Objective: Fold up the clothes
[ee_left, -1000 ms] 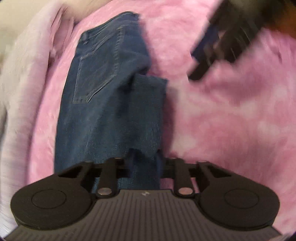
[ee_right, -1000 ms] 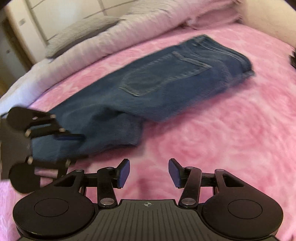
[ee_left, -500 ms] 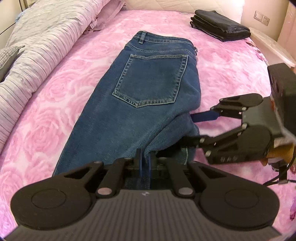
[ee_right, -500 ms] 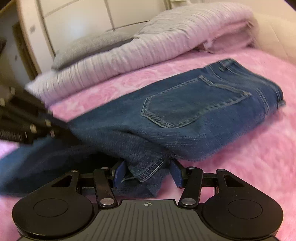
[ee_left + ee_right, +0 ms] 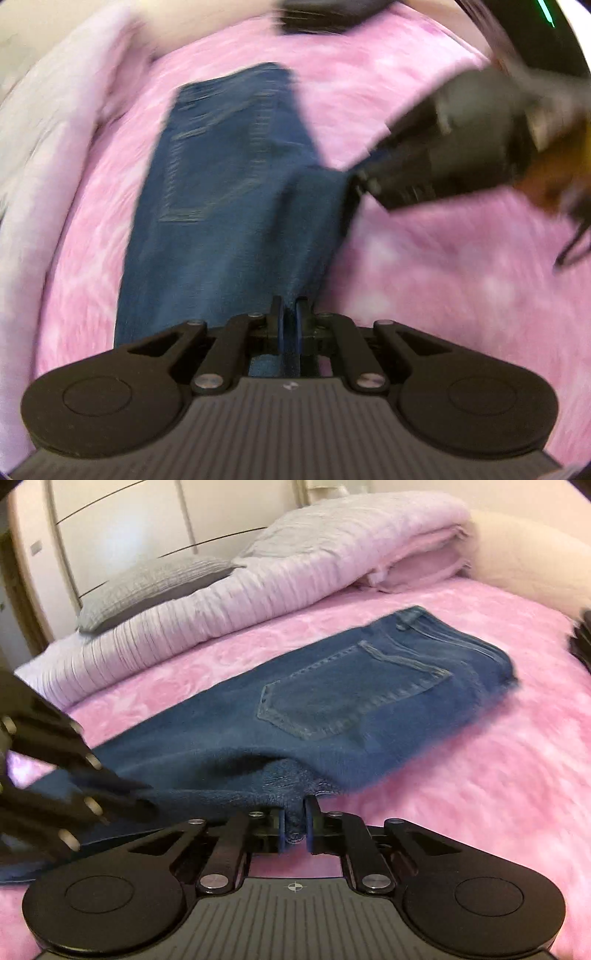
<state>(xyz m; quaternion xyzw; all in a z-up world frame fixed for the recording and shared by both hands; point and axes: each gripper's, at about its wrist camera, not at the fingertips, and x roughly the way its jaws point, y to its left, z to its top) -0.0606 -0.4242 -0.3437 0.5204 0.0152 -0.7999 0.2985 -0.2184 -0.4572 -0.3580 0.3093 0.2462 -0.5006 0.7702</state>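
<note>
Blue jeans [image 5: 332,716] lay flat on the pink blanket [image 5: 461,794], back pocket [image 5: 351,698] up, waist end away. Leg end lifted off the blanket at two spots. Left gripper [image 5: 290,314] pinched tight on the denim edge. Right gripper [image 5: 294,823] just snapped together, with a fold of the hem squeezed between its pads. Both close side by side. Further off, a striped quilt [image 5: 229,602] and a grey pillow [image 5: 147,587] along the bed's far side. Dark pile [image 5: 325,14] past the waist, too blurry to tell.
</note>
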